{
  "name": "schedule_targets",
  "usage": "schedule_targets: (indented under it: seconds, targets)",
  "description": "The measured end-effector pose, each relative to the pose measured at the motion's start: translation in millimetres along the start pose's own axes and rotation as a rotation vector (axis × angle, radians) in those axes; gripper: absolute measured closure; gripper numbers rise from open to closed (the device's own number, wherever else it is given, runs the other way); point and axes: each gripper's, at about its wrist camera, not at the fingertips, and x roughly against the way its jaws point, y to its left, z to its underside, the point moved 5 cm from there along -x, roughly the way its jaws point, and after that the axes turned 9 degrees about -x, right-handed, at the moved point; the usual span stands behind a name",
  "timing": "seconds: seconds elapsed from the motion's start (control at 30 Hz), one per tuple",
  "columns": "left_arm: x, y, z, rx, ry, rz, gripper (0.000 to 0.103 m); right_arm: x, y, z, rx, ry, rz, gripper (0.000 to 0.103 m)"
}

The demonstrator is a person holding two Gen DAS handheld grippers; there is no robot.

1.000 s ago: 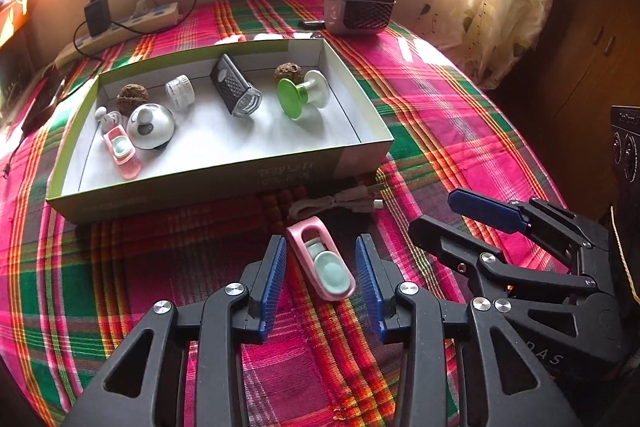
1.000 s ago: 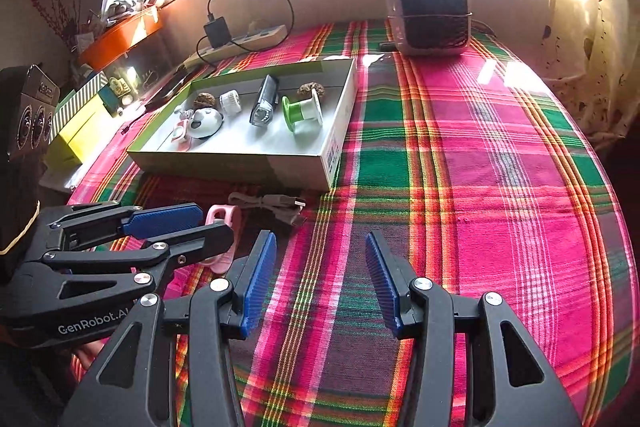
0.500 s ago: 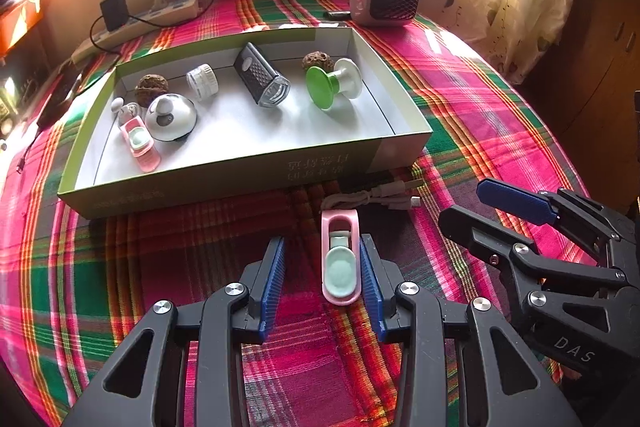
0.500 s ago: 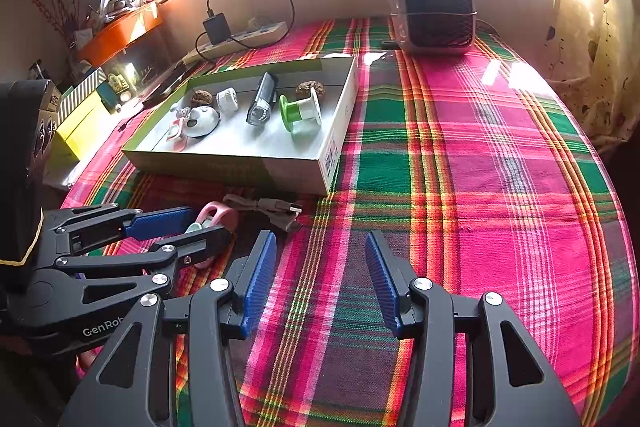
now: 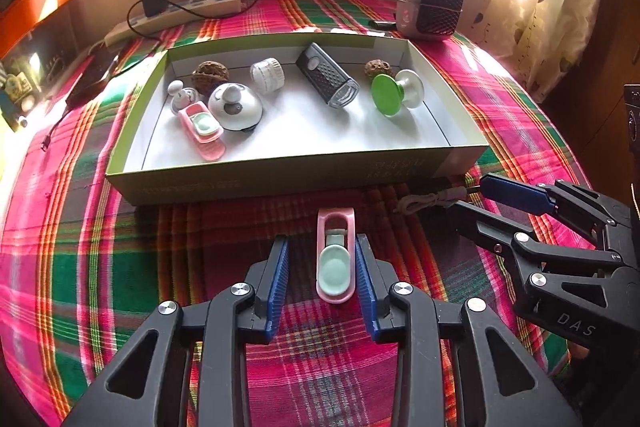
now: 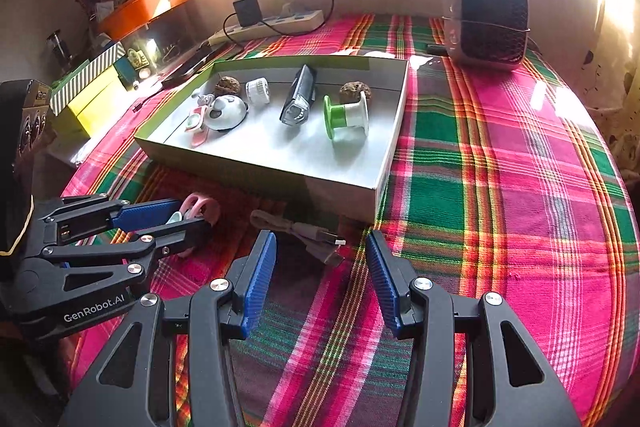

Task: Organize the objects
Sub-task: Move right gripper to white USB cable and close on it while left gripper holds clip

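Pink clip [image 5: 335, 255] between closing fingers [image 5: 278, 279]

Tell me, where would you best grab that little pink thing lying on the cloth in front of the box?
Grip the pink clip across its two long, straight sides, coming down from the near side along its length. It lies flat on the plaid cloth, narrow enough to fit between the pads. The left tool is already lined up so, its jaws closing around the clip.
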Motion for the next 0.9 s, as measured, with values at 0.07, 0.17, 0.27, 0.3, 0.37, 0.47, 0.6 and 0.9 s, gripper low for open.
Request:
schedule_targets:
  seconds: [0.07, 0.17, 0.27, 0.3, 0.37, 0.47, 0.6, 0.9]
  targets:
    - [0, 7, 1, 0.013, -0.001, -0.012, 0.073, -3, 2, 0, 0.006, 0.008, -0.007, 0.055]
    - [1, 18, 1, 0.035, 0.001, -0.024, 0.073, -3, 8, 1, 0.025, 0.013, -0.032, 0.055]
    - [1, 25, 1, 0.048, -0.002, -0.027, 0.073, -2, 14, 5, 0.049, 0.019, -0.045, 0.055]
    - [2, 26, 1, 0.050, -0.002, -0.025, 0.073, -2, 16, 7, 0.057, 0.023, -0.049, 0.055]
    - [2, 27, 1, 0.050, -0.003, -0.022, 0.073, -2, 20, 11, 0.072, 0.034, -0.053, 0.055]
    - [2, 28, 1, 0.047, -0.005, -0.019, 0.073, 0, 28, 16, 0.098, 0.053, -0.074, 0.055]
    - [1, 28, 1, 0.045, -0.006, -0.017, 0.073, 1, 39, 24, 0.155, 0.070, -0.072, 0.055]
    - [1, 25, 2, 0.028, -0.008, -0.028, 0.073, -4, 34, 10, 0.136, 0.016, 0.014, 0.055]
